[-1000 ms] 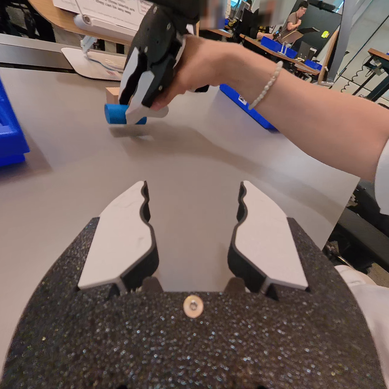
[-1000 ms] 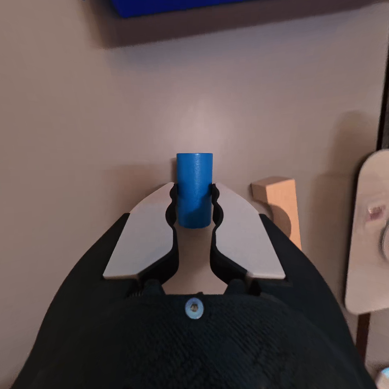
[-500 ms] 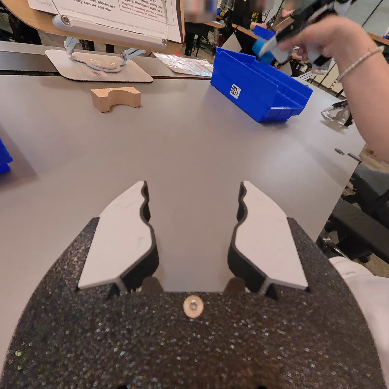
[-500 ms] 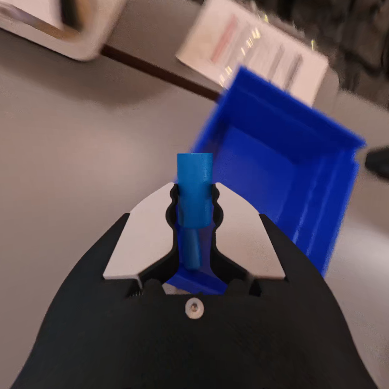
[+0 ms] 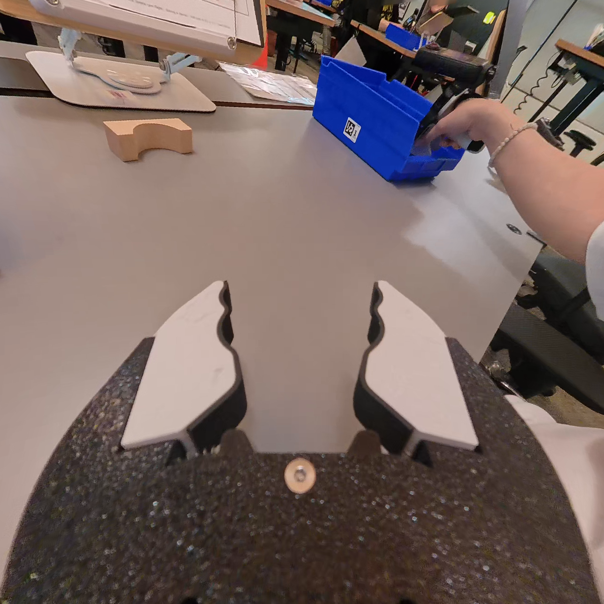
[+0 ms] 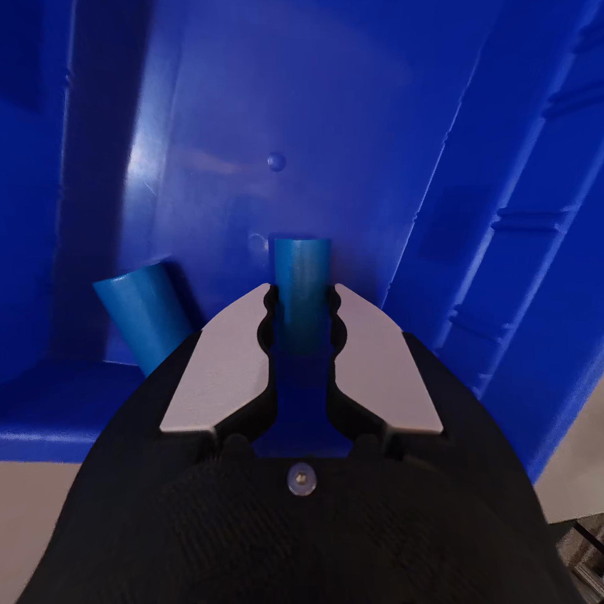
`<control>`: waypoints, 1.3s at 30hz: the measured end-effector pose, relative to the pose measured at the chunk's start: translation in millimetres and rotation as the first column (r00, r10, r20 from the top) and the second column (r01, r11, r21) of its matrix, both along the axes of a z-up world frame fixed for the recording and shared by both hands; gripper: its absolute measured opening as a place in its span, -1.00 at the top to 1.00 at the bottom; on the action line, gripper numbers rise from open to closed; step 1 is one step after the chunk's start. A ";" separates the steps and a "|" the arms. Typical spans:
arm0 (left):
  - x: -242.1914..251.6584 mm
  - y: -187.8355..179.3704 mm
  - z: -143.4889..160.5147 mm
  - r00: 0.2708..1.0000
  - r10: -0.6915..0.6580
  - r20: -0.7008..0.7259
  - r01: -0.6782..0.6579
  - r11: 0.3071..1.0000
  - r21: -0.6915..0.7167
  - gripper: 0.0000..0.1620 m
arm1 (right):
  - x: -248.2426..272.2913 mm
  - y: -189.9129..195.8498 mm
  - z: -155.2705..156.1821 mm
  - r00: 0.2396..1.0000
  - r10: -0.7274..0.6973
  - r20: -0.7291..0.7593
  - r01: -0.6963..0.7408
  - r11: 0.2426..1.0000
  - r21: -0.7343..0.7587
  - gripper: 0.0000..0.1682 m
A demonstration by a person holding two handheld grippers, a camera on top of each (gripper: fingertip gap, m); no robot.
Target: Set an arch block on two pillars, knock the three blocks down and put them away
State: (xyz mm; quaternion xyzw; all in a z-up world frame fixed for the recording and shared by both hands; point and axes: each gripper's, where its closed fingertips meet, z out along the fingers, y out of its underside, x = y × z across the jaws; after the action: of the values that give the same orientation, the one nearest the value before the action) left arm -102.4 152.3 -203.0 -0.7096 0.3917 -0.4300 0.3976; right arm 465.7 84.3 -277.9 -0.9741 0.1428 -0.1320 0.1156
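Our right gripper (image 6: 302,286) has its fingers closed against the sides of a blue cylinder (image 6: 301,294), held down inside the blue bin (image 6: 490,163) with the cylinder's far end toward 12 o'clock. We cannot tell whether the cylinder rests on the bin floor. At 9 o'clock of it a second blue cylinder (image 6: 143,313) lies tilted on the floor, partly hidden by the gripper body. Our left gripper (image 5: 300,287) hangs with its fingers spread wide and nothing between them, above the bare grey table (image 5: 261,212). From there the arched wooden block (image 5: 148,139) lies at 11 o'clock, the bin (image 5: 369,108) at 1 o'clock, and a white stand (image 5: 114,88) beyond the block.
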 end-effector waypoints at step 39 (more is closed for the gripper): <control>-17.8 16.5 -11.8 0.999 -0.024 -0.027 0.024 1.000 -0.009 -0.01 | -383.0 320.0 -10.3 0.409 0.913 0.012 -0.875 0.388 0.289 0.78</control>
State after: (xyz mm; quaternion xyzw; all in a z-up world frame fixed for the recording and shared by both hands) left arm -120.2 168.8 -214.7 -0.7123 0.4036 -0.4268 0.3842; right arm 82.8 404.3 -288.2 -0.8805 -0.3808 0.0434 0.2789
